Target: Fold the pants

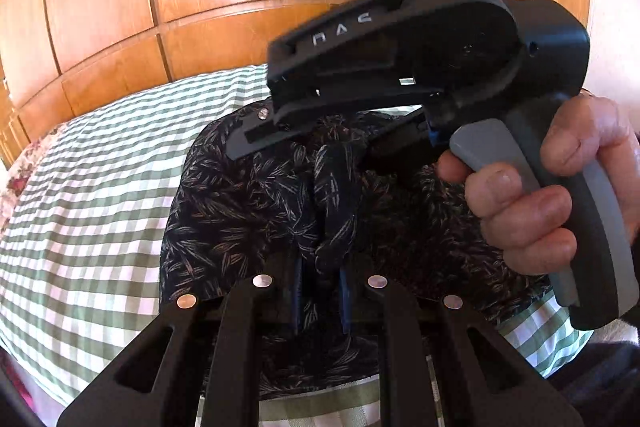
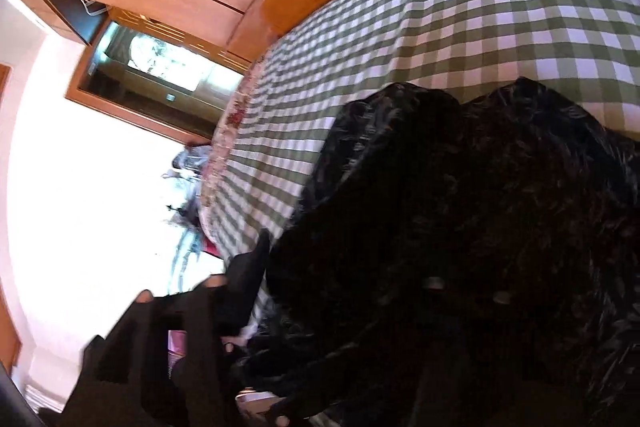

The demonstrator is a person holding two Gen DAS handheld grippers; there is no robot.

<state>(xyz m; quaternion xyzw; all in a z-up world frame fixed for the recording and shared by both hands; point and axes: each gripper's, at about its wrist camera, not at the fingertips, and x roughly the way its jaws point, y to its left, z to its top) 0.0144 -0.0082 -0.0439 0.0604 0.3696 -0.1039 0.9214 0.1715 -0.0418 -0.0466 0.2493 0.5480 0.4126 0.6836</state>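
Observation:
The pants (image 1: 248,203) are dark with a leaf print and lie on a green-and-white checked bed cover (image 1: 88,195). My left gripper (image 1: 320,279) is shut on a bunched fold of the pants near the bottom centre. My right gripper (image 1: 360,143) shows from the side in the left wrist view, held by a hand, its jaws closed on the pants' far edge. In the right wrist view the pants (image 2: 460,227) drape dark over the fingers and hide the fingertips.
Orange wooden wardrobe panels (image 1: 248,7) rise behind the bed. A floral bed edge (image 2: 236,115) borders the cover. A bright window area and a framed mirror (image 2: 160,63) show at the left of the right wrist view.

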